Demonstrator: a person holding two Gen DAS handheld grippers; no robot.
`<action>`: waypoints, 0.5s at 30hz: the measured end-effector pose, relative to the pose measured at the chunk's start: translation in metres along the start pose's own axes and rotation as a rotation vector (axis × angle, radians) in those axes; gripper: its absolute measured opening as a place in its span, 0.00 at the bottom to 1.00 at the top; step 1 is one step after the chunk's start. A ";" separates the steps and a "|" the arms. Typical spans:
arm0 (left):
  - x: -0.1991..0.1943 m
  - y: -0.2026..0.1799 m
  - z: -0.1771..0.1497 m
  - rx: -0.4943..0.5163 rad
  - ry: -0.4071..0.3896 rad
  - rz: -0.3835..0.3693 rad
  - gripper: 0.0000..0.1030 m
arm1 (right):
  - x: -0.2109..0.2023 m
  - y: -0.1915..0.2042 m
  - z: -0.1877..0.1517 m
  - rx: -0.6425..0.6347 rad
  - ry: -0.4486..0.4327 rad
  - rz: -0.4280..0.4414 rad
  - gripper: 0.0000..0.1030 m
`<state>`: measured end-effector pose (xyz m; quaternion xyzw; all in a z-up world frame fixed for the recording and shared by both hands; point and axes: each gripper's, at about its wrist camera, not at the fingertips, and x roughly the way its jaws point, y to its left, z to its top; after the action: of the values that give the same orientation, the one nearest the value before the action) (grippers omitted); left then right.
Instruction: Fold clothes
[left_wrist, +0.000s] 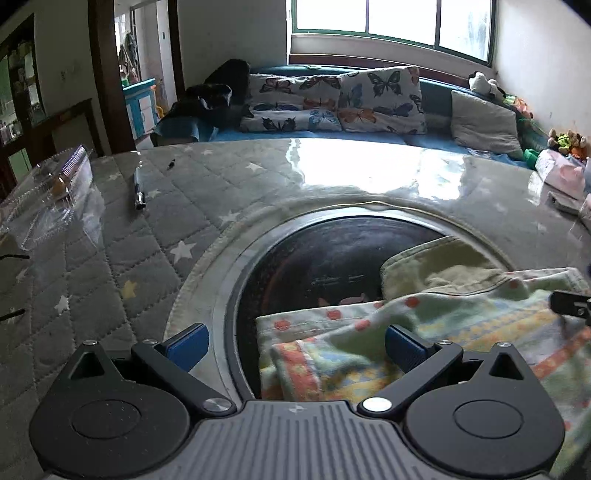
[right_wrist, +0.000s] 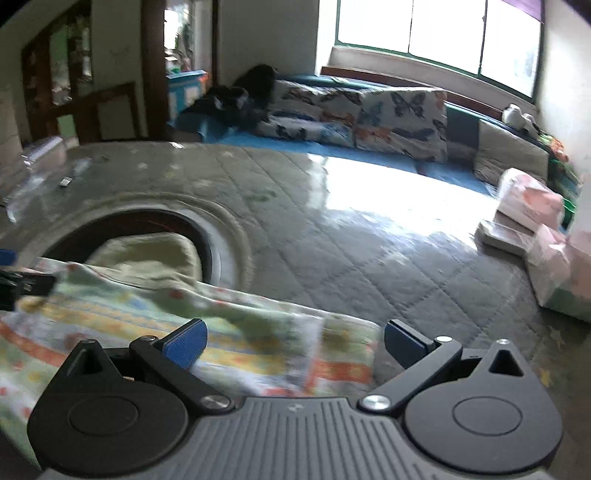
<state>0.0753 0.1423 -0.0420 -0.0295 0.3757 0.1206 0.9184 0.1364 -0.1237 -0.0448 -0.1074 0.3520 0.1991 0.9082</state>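
Note:
A small pastel garment (left_wrist: 461, 317) with green, yellow and orange printed bands lies on the table, partly over a dark round inset (left_wrist: 325, 266). Its pale green collar end (left_wrist: 436, 266) points away from me. My left gripper (left_wrist: 295, 345) is open, its blue pads either side of the garment's near left edge. In the right wrist view the same garment (right_wrist: 229, 332) spreads from the left. My right gripper (right_wrist: 295, 343) is open over its right edge, with nothing clamped. Each gripper's tip shows at the edge of the other view.
The table wears a grey quilted star-print cover (left_wrist: 122, 236) under glossy clear film. A clear plastic box (left_wrist: 51, 192) and a pen (left_wrist: 138, 184) lie at the left. Pink packets (right_wrist: 532, 206) sit at the right. A sofa with butterfly cushions (left_wrist: 332, 99) stands behind.

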 end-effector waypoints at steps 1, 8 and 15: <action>0.002 0.001 0.000 0.001 0.004 0.019 1.00 | 0.002 -0.004 -0.001 0.004 0.011 -0.025 1.00; -0.017 0.005 0.008 -0.048 -0.042 -0.068 1.00 | -0.006 -0.021 0.003 0.050 -0.022 -0.032 1.00; 0.000 -0.013 0.008 0.007 -0.005 -0.051 1.00 | 0.007 -0.022 0.001 0.055 0.009 -0.027 1.00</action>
<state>0.0841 0.1313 -0.0369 -0.0355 0.3729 0.0959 0.9222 0.1512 -0.1411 -0.0471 -0.0879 0.3600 0.1767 0.9118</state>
